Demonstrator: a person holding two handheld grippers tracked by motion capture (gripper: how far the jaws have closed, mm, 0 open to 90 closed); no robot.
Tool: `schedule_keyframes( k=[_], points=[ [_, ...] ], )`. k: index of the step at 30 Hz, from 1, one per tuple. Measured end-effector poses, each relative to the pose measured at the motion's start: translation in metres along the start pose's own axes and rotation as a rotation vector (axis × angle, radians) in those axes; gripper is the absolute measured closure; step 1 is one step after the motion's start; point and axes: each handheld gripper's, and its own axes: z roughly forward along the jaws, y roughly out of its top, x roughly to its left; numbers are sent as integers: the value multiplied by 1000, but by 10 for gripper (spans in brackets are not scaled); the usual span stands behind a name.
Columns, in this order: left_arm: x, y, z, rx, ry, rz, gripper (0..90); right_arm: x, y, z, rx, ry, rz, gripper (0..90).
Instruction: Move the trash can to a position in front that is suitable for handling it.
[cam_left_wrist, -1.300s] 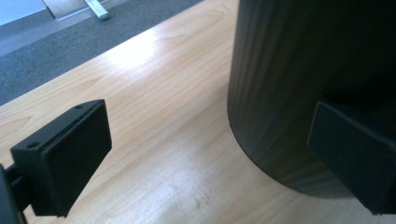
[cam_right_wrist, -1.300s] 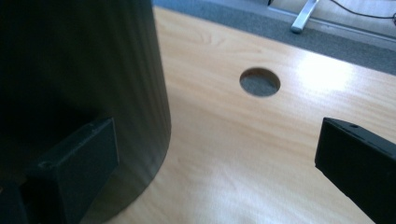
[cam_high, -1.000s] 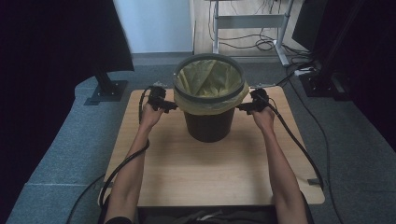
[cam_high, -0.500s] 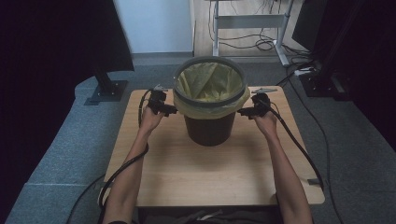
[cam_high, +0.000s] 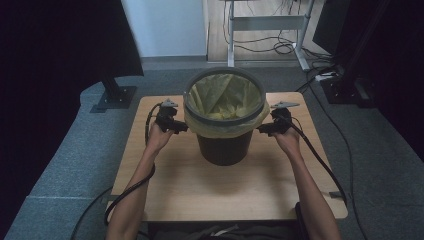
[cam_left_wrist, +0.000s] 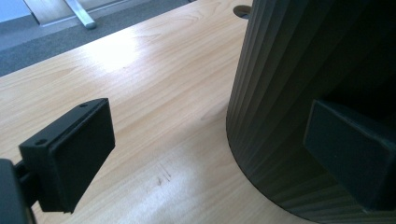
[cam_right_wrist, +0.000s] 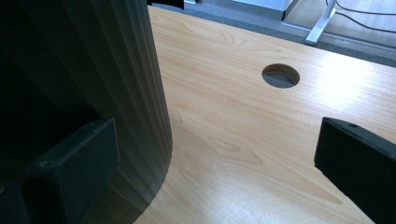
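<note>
Item: one dark ribbed bin, standing upright between the two grippers on a wooden table. One yellow-green liner bag sits inside it, its edge folded out over the rim and pinned by one grey hoop.

Left gripper: jaws spread wide, nothing held; tips just under the bag's overhang at the bin's near flank. In the left gripper view the bin wall runs close beside one jaw, the other jaw standing off over bare table.

Right gripper: likewise spread and empty, mirrored at the opposite flank; bin wall hard by one jaw.

Step, as judged: taking hold at the rim from both sides, probably to free the hoop or bag. Handling note: bring both sides in at matching height, catch the hoop's lower edge instead of thin film alone, and lift evenly so the bin does not tip

Also counted: one cable hole in the tabletop beyond the right gripper; two forearms; two trailing cables
</note>
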Motion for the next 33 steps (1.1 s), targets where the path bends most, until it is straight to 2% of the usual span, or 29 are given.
schedule_keyframes(
  k=[10,19,23,30,33],
  points=[
    [-18,-13,-17,-4,0,40,18,12,-10,-16,-2,11,-31,0],
    [-33,-27,-29,-8,-18,46,18,25,-26,-37,-11,35,-35,0],
    [-42,-35,-36,-20,-23,40,22,32,-33,-47,-14,34,-51,0],
    [-54,-45,-49,-21,-19,58,22,44,-40,-60,-11,31,-88,0],
    [-59,-53,-55,-34,-22,49,22,50,-44,-66,-9,35,-93,0]
  ],
)
